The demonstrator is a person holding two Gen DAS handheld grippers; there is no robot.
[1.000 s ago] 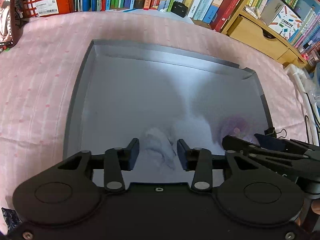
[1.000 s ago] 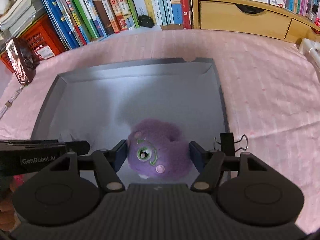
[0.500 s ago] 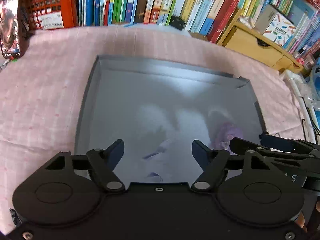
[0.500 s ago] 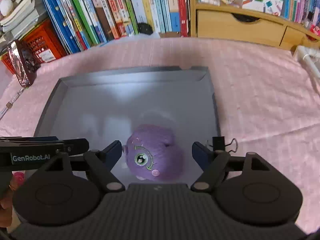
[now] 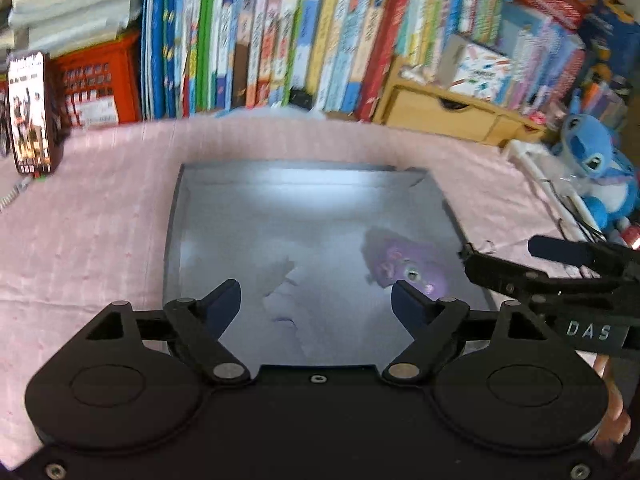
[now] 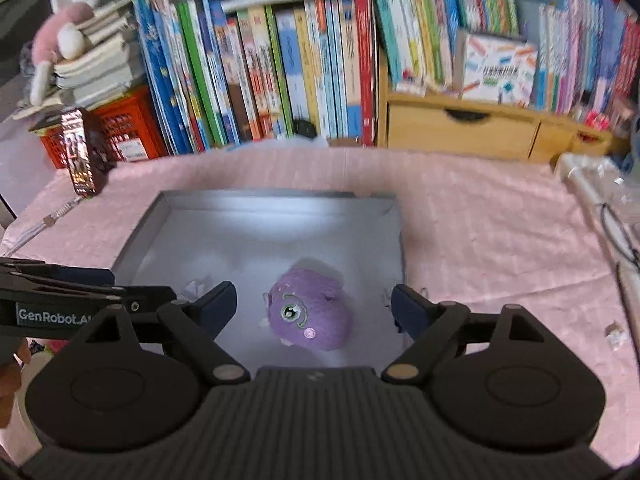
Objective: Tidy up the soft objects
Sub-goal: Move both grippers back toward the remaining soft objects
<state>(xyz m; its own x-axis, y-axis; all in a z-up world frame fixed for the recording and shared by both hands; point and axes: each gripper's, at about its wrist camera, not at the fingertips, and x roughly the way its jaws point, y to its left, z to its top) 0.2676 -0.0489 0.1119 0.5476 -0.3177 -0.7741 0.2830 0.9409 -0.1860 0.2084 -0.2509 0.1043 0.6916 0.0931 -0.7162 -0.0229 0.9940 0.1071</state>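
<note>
Left gripper [image 5: 316, 300]: wide open, empty
Right gripper [image 6: 312, 304]: wide open, empty
Plush [image 6: 310, 314]: lies in tray [image 6: 276, 204], ahead between right fingers, right hand nearer

"DAS" marks the right tongs [image 5: 496, 276]; "GenRobot.AI" the left tongs [image 6: 132, 294].

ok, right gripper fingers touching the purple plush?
Apart. The right wrist view shows the right gripper open, tray floor visible between each of its fingers and the purple plush.
</note>
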